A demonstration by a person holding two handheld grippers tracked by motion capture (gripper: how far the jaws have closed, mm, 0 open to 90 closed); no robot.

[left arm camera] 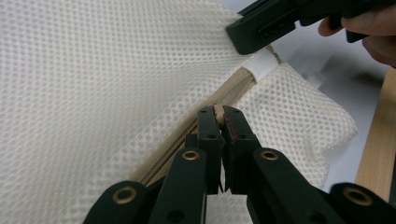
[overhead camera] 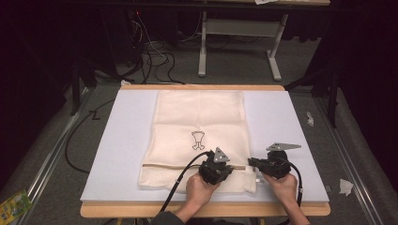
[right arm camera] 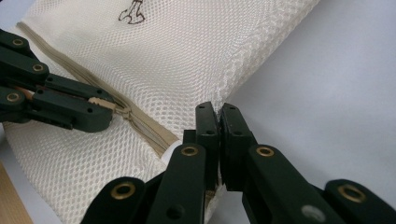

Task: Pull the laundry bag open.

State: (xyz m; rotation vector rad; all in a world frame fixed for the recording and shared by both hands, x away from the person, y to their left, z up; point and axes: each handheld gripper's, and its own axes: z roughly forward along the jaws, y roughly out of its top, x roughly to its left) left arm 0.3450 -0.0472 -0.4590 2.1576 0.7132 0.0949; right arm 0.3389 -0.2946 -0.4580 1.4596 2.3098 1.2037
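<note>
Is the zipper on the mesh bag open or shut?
Shut along what shows: zipper runs as one closed line; left gripper pinches its pull.

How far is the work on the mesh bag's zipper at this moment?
Done: the mesh bag lies flat on the table, and both grippers have taken hold. In hand: the left gripper pinches the zipper pull, near the zipper's right end; the right gripper is shut at the bag's edge by that end. Left: the pull must probably travel along nearly the whole zipper; whether opening or closing, I cannot tell.
</note>
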